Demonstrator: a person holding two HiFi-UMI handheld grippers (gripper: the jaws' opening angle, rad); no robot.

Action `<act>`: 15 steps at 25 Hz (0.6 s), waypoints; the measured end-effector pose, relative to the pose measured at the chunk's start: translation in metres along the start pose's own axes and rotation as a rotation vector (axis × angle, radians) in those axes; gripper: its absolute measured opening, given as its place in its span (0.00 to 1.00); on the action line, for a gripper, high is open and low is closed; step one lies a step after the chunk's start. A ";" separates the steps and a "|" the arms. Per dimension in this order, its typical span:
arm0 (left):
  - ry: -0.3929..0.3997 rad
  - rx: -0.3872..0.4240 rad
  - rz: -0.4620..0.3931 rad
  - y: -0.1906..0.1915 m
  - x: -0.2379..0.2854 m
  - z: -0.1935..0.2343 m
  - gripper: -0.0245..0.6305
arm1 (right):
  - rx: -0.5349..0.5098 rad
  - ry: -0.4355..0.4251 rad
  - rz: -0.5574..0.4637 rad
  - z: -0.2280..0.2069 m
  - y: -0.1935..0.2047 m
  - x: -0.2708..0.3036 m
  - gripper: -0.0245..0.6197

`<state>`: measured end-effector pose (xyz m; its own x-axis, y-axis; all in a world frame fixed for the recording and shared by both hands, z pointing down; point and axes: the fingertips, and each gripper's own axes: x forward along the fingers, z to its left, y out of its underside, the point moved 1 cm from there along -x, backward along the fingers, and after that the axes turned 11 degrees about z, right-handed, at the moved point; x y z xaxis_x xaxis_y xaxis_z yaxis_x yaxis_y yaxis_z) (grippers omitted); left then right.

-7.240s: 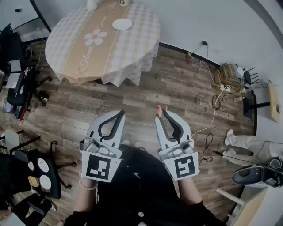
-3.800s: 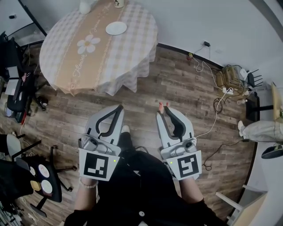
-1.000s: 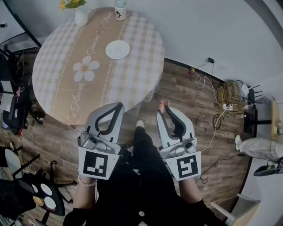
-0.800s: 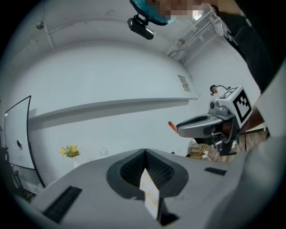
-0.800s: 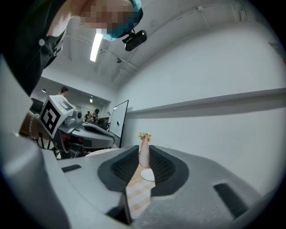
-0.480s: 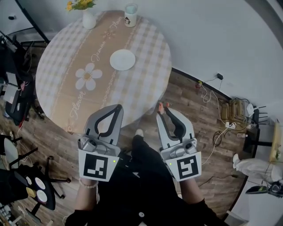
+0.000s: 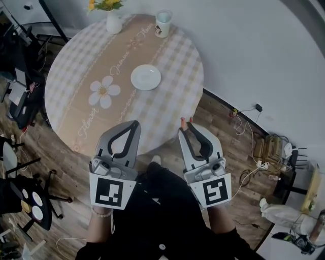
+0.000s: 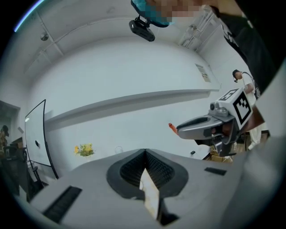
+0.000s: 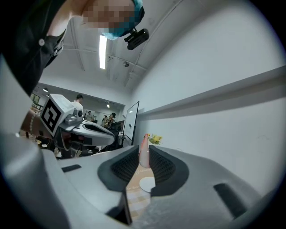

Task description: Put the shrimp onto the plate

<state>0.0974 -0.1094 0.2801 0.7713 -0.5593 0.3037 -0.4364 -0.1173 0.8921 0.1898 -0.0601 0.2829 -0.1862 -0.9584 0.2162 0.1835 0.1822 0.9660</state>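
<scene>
A round table [image 7: 76, 71] in a checked cloth fills the upper left of the head view, above a wood floor [image 7: 223, 127]. A white plate [image 7: 145, 77] lies near the table's centre. At lower centre, beside the table's lower right edge, the right gripper [image 7: 186, 125] is clamped on the pink shrimp [image 7: 183, 121]. To its left, the left gripper [image 7: 136, 123] has its jaws pressed together on nothing.

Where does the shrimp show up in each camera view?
Head view: mid-frame, shrimp sticking out at the tip of the right claw.
Left gripper view: right of centre, small orange tip on the right claw.
Right gripper view: centre, pinched between the jaws.
Shared landmark: the yellow flowers.
</scene>
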 end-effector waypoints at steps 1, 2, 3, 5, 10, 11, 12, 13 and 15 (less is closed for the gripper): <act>-0.009 -0.001 0.004 -0.001 0.002 0.001 0.04 | -0.002 -0.008 -0.003 -0.003 -0.001 0.002 0.12; -0.019 -0.002 0.009 -0.001 0.003 0.002 0.04 | -0.004 -0.016 -0.006 -0.005 -0.002 0.004 0.12; -0.028 -0.004 0.013 -0.001 0.004 0.003 0.04 | -0.005 -0.024 -0.008 -0.007 -0.002 0.005 0.12; -0.044 -0.007 0.020 -0.002 0.006 0.005 0.04 | -0.011 -0.040 -0.009 -0.010 -0.003 0.009 0.12; -0.054 -0.012 0.041 -0.001 0.005 0.004 0.04 | 0.002 -0.056 -0.014 -0.011 -0.002 0.010 0.12; -0.057 -0.010 0.040 -0.002 0.004 0.004 0.04 | 0.005 -0.055 -0.018 -0.012 -0.003 0.010 0.12; -0.059 -0.008 0.038 -0.003 0.004 0.005 0.04 | 0.006 -0.054 -0.022 -0.012 -0.004 0.010 0.12; -0.061 -0.007 0.038 -0.004 0.004 0.006 0.04 | 0.006 -0.053 -0.023 -0.012 -0.005 0.010 0.12; -0.060 -0.007 0.037 -0.005 0.005 0.007 0.04 | 0.005 -0.053 -0.021 -0.013 -0.005 0.011 0.12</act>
<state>0.0998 -0.1174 0.2748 0.7256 -0.6111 0.3165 -0.4610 -0.0902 0.8828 0.1992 -0.0745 0.2791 -0.2404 -0.9491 0.2034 0.1747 0.1638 0.9709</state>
